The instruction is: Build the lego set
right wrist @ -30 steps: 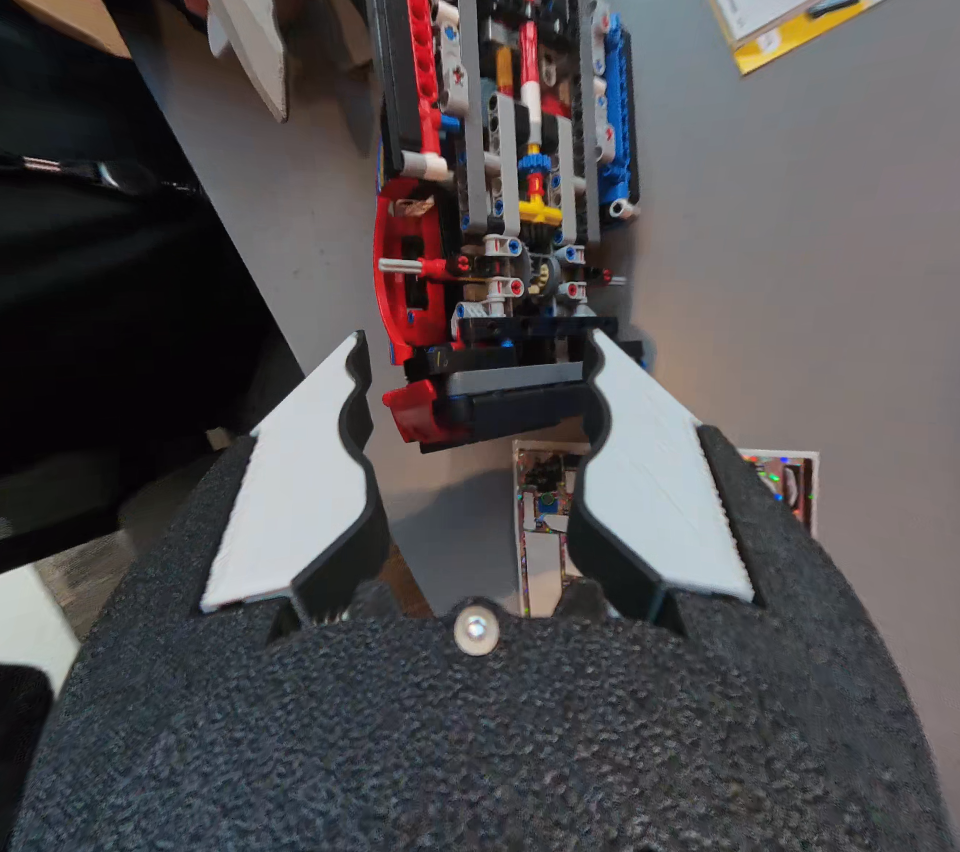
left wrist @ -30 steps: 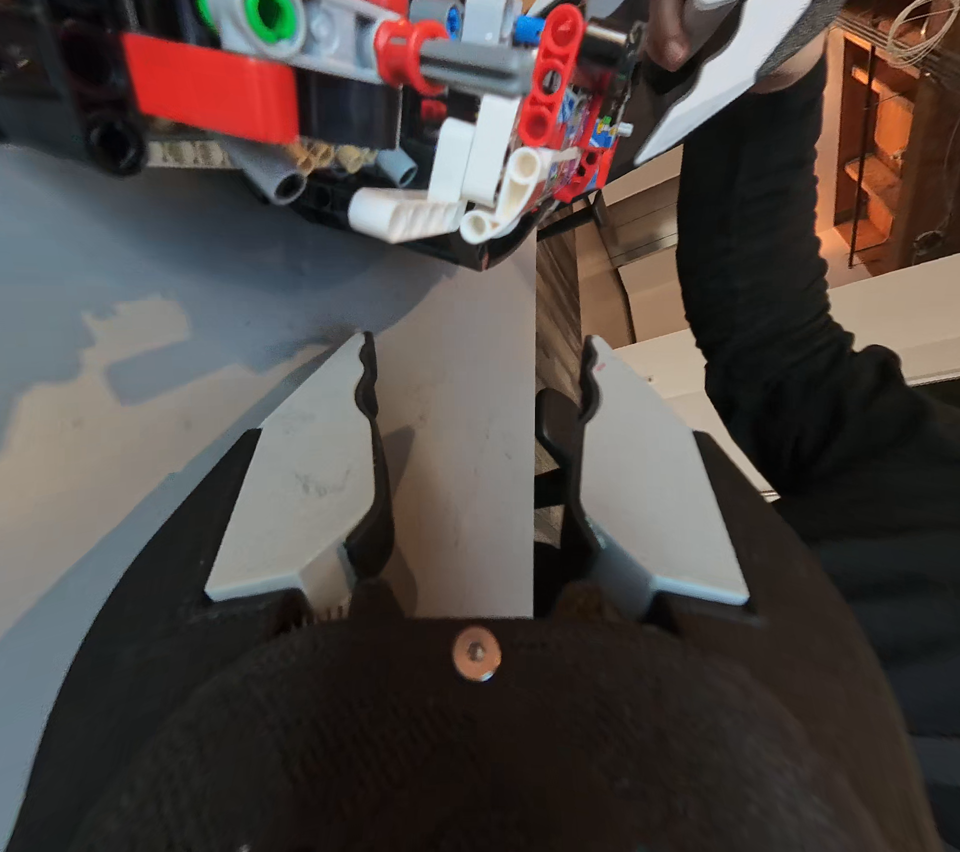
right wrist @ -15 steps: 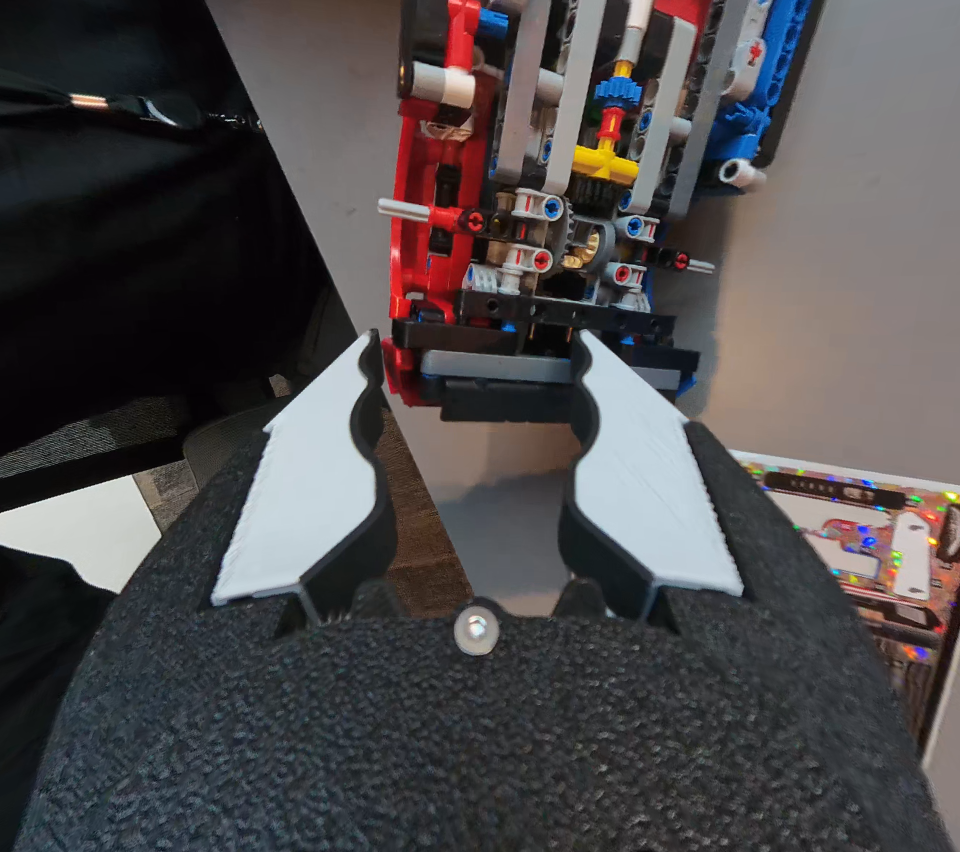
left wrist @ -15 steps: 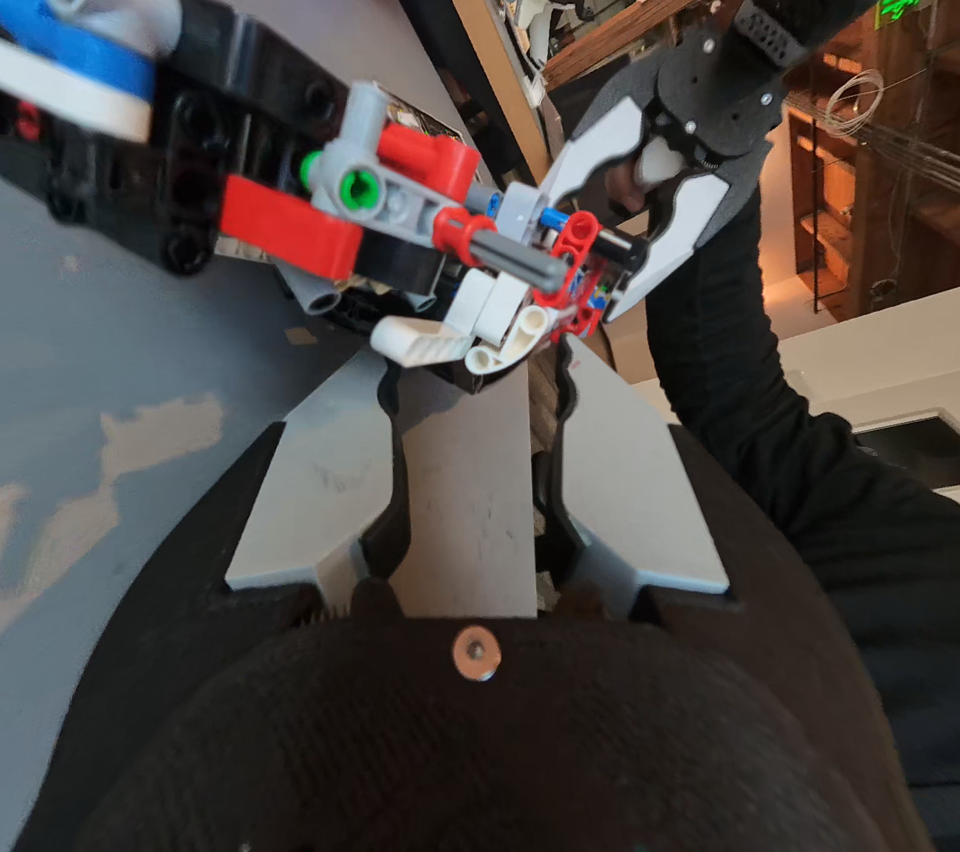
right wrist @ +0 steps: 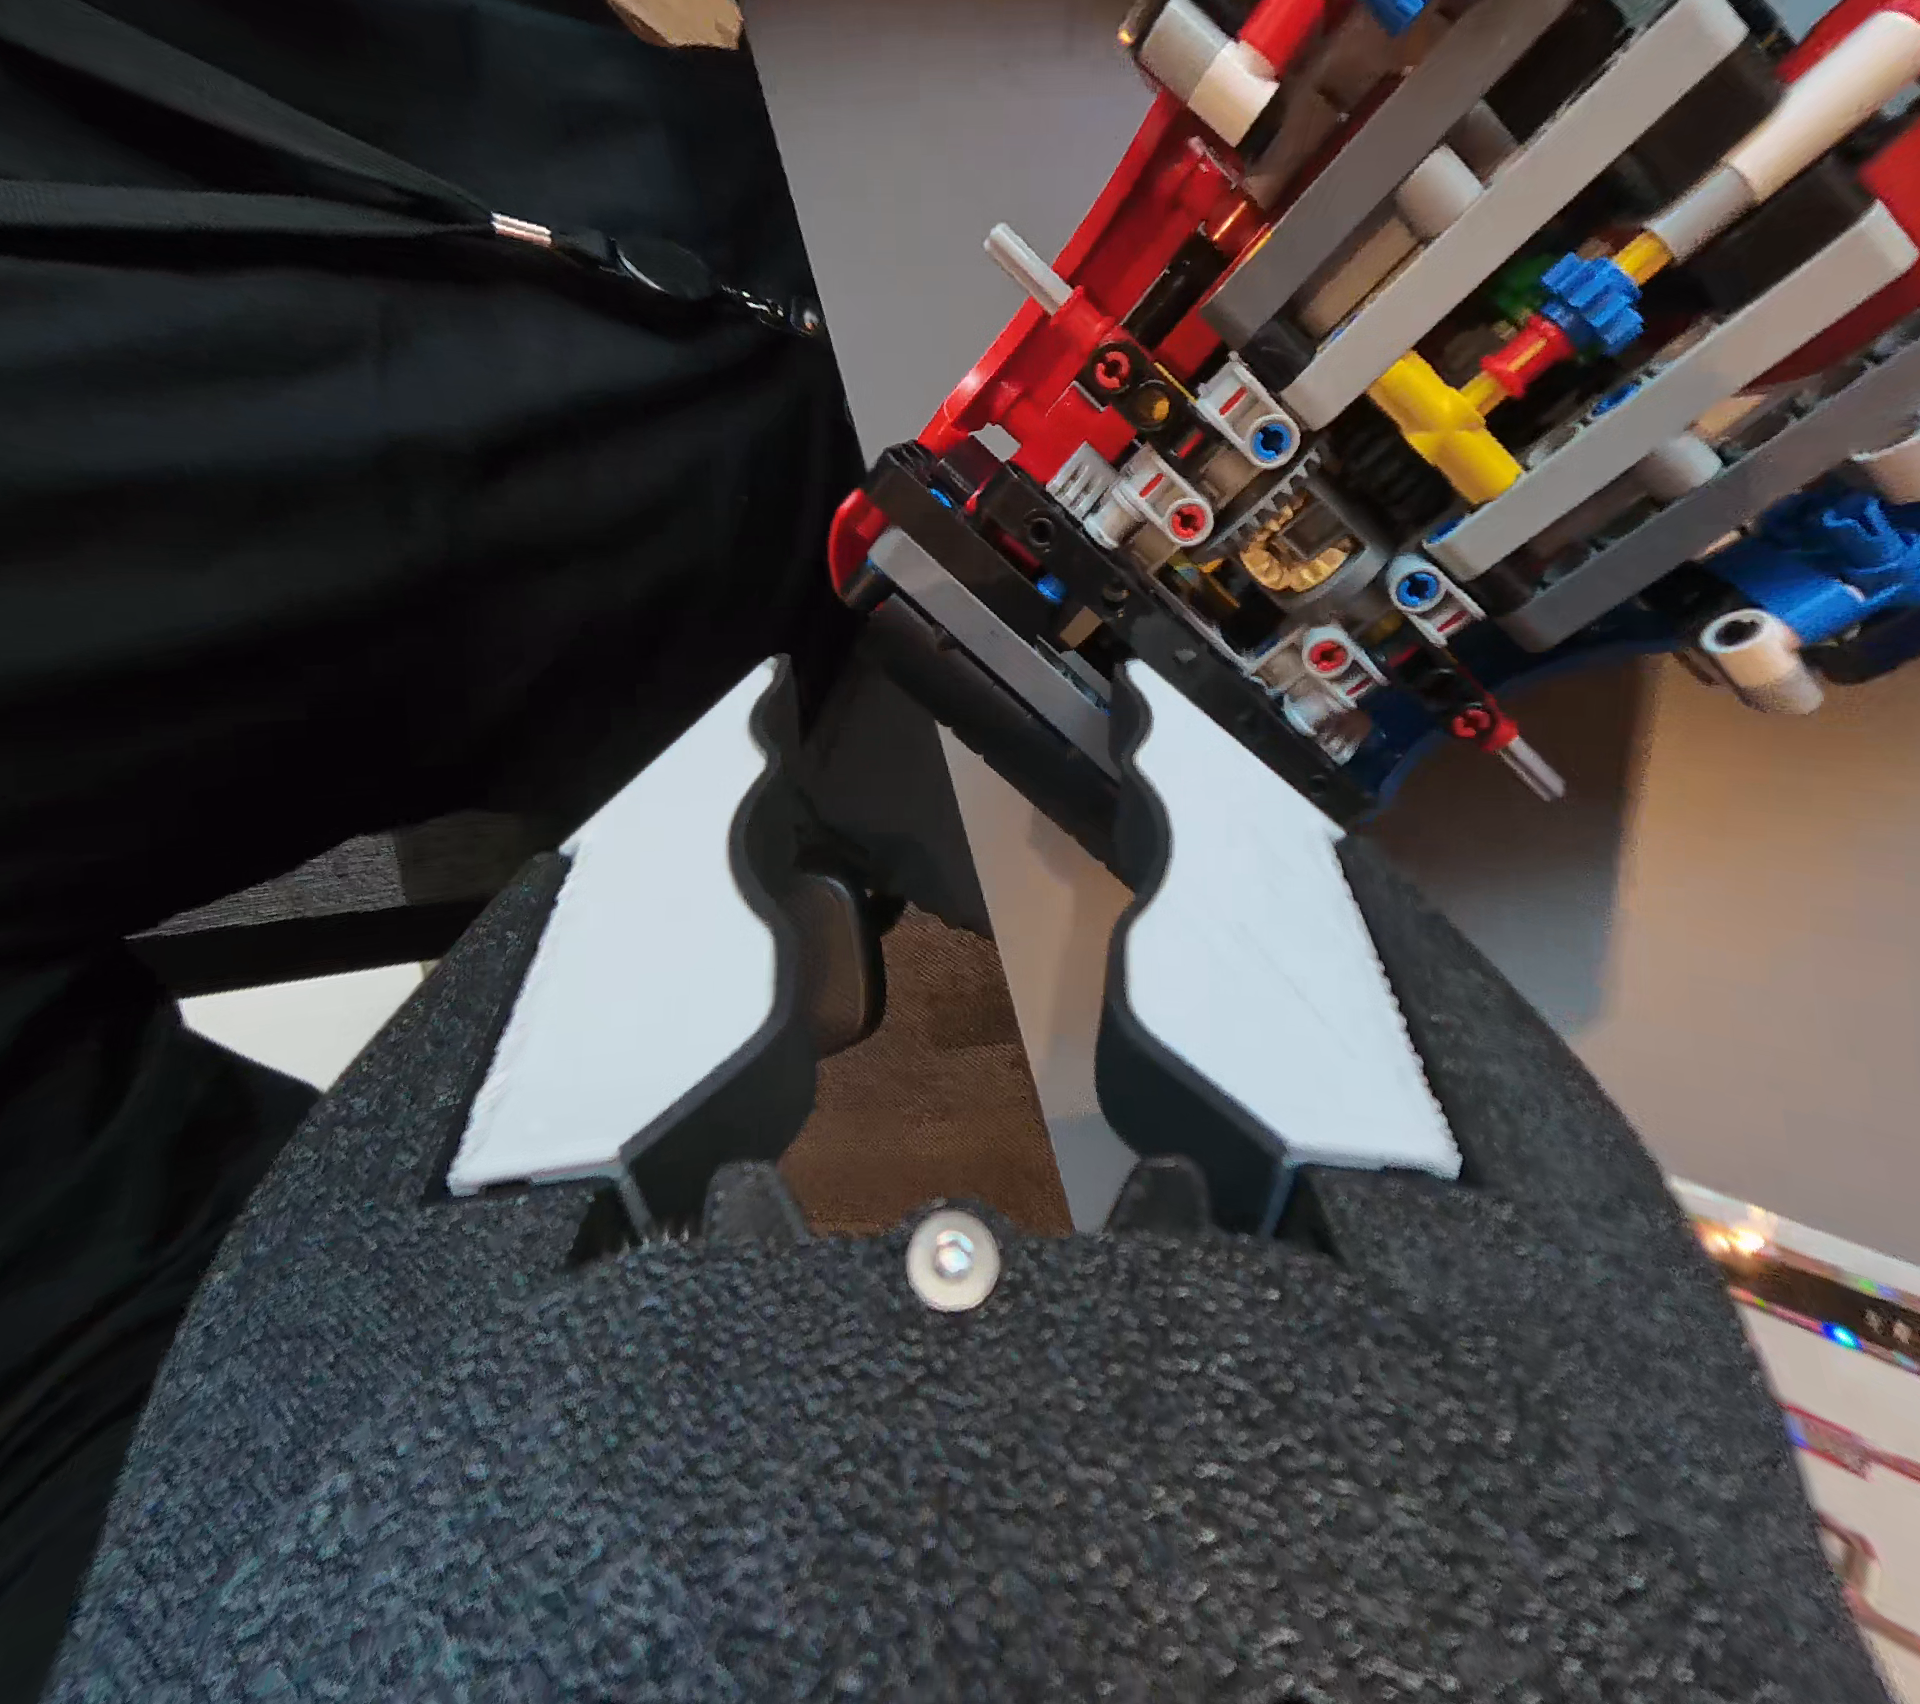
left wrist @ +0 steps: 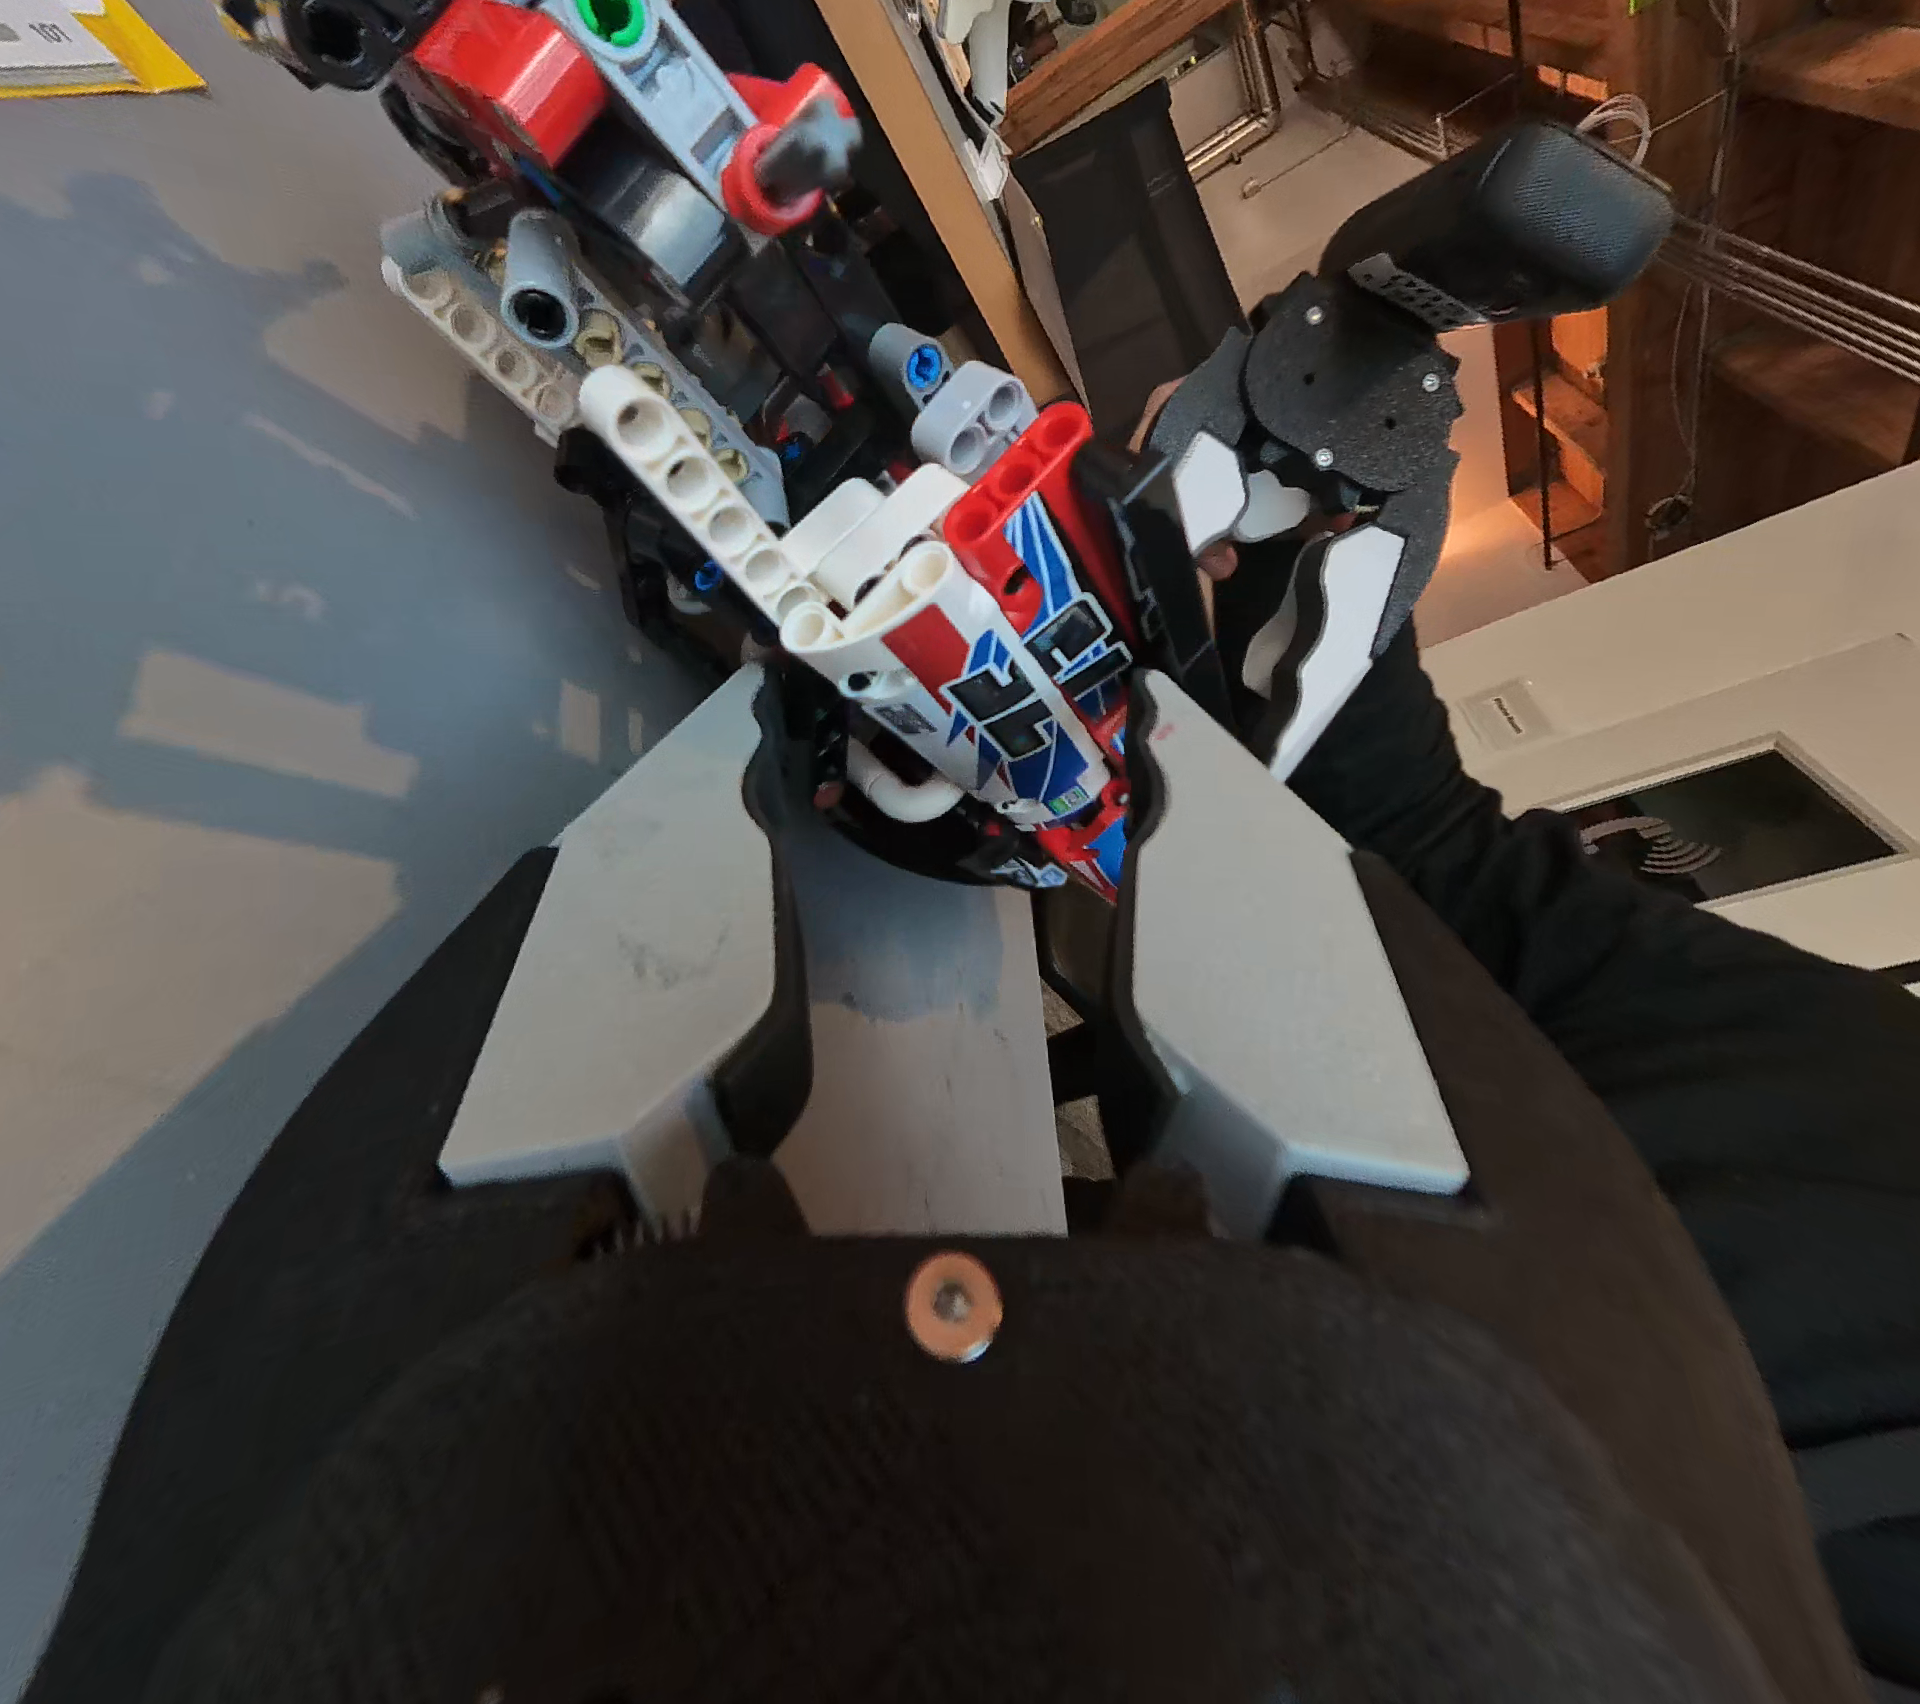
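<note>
My left gripper (left wrist: 951, 719) has its 2 fingers apart, flanking the stickered white and red nose of the lego model (left wrist: 977, 678); I can't tell if either pad touches it. My right gripper (right wrist: 951, 698) is likewise spread, its tips at the black rear bar (right wrist: 997, 688), not clamped. The model sits tilted over the grey table (left wrist: 208, 615), near its edge. To do this well, I should close both squarely on solid beams, avoid the thin grey axle (right wrist: 1029, 272), and support both ends evenly. Beyond lies a yellow-edged booklet (left wrist: 73, 33).
</note>
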